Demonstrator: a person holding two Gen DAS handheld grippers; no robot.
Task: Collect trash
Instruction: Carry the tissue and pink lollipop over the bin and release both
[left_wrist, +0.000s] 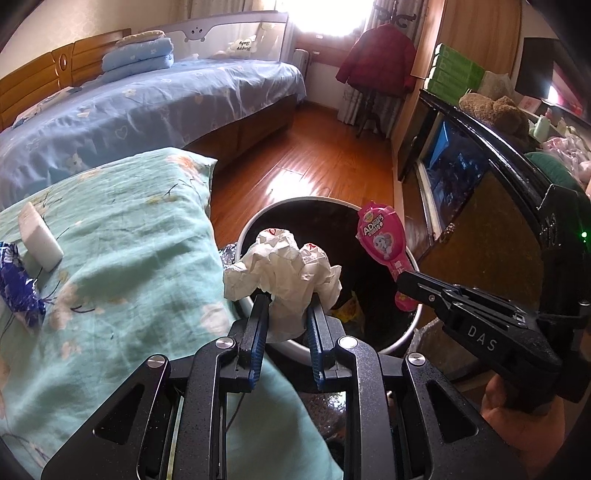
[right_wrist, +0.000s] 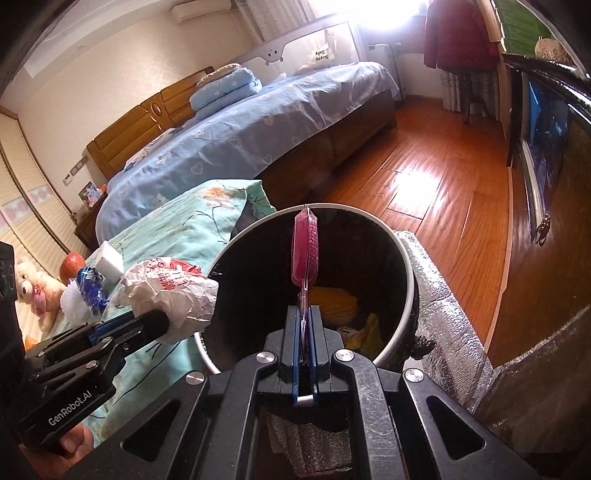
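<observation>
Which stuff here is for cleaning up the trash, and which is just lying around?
For the job:
crumpled paper in the left gripper
pink wrapper in the right gripper
bin
blue wrapper, probably next

Just lying around:
white block
teddy
folded quilt
red coat

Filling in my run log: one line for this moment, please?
left gripper: shut on crumpled paper | right gripper: shut on pink wrapper | both over trash bin
</observation>
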